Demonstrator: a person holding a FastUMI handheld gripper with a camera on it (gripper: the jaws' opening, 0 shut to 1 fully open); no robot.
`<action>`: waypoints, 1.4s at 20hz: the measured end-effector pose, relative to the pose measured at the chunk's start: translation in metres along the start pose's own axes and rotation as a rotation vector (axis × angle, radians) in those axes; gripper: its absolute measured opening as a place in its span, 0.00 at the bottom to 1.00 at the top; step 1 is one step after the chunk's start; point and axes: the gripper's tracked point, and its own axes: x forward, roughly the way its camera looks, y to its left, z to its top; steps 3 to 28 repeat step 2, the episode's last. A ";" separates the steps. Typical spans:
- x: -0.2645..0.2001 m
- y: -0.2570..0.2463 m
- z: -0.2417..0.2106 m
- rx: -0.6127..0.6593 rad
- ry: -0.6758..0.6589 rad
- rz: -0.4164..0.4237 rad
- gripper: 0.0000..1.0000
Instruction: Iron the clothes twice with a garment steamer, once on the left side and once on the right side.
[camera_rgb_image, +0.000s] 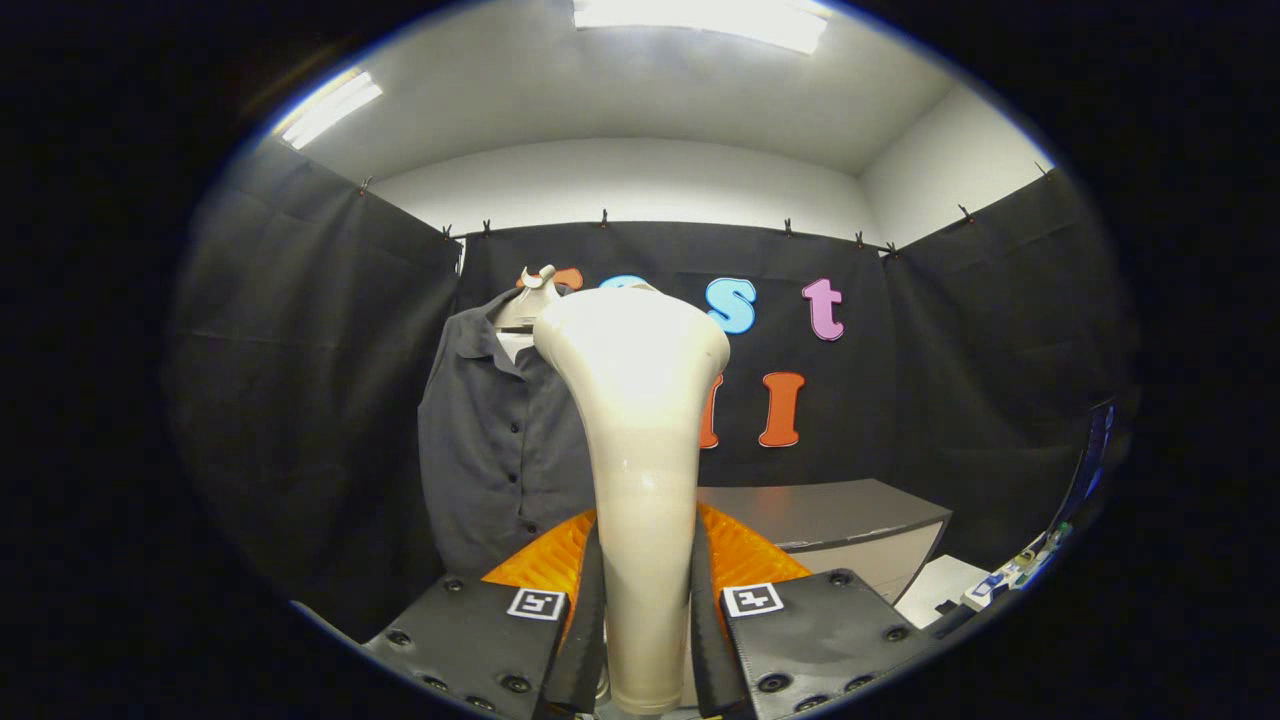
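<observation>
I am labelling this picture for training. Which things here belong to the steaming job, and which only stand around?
For the job: garment steamer, clamped between the gripper fingers; dark shirt hanging beyond it, on a hanger.

Standing around: grey table; small items beside it.

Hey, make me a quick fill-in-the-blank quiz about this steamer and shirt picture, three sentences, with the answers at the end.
1. The tongs are shut on the handle of the garment ____.
2. The dark grey shirt hangs on a ____ beyond the tongs.
3. The front of the shirt closes with a row of ____.

Missing words: steamer; hanger; buttons.
</observation>
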 end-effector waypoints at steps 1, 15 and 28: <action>-0.001 0.000 -0.002 0.000 0.006 -0.001 0.44; 0.000 0.000 -0.003 0.000 0.009 -0.003 0.44; 0.000 0.000 -0.003 0.000 0.009 -0.003 0.44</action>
